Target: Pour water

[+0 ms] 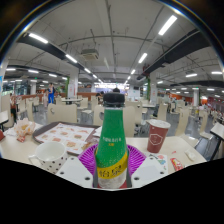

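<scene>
A green bottle (112, 140) with a black cap is being held upright, clamped between the fingers (68, 172) of the gripper (112, 172). A red cup (157, 135) is standing on the table (190, 148) just beyond, with a white cup (48, 155) opposite.

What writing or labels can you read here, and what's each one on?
No text here is clear enough to quote.
Green bottle, standing between the jaws: its label has markings, too blurred to read.
Red cup, beyond the right finger: a pale pattern, no readable words.
White mug: dots only, no text.
Tray behind the mug: printed pattern, unreadable.
</scene>
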The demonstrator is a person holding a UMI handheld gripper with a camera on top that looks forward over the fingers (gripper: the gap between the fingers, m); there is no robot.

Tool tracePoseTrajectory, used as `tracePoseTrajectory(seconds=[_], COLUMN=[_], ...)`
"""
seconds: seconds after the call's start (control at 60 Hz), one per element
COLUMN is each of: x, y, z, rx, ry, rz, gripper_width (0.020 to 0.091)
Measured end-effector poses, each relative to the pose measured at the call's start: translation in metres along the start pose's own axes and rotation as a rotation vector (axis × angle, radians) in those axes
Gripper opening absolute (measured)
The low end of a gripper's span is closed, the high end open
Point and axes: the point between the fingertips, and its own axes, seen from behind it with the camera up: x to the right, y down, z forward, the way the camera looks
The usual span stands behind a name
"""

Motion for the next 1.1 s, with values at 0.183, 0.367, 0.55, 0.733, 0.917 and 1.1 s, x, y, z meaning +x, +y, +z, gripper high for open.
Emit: tracePoseTrajectory(seconds=[0.183, 0.367, 0.55, 0.733, 0.917, 1.1], x=[0.001, -0.007, 0.001, -0.026, -0.095, -0.178], y=[-0.001, 0.015, 0.003, -0.013, -0.032, -0.069], z=[0.001, -0.005, -0.032, -0.107, -0.188, -0.239], rx=[0.002, -0.136, -0.171, -0.249, -0.363, -0.383], ry=[-0.002, -0.033, 0.002, 0.045, 0.08, 0.07], rz=[0.016, 0.071, 0.111, 0.137, 0.113, 0.088], gripper_width=[0.0387, 0.0778, 0.0857, 0.0852, 0.0855, 0.0855])
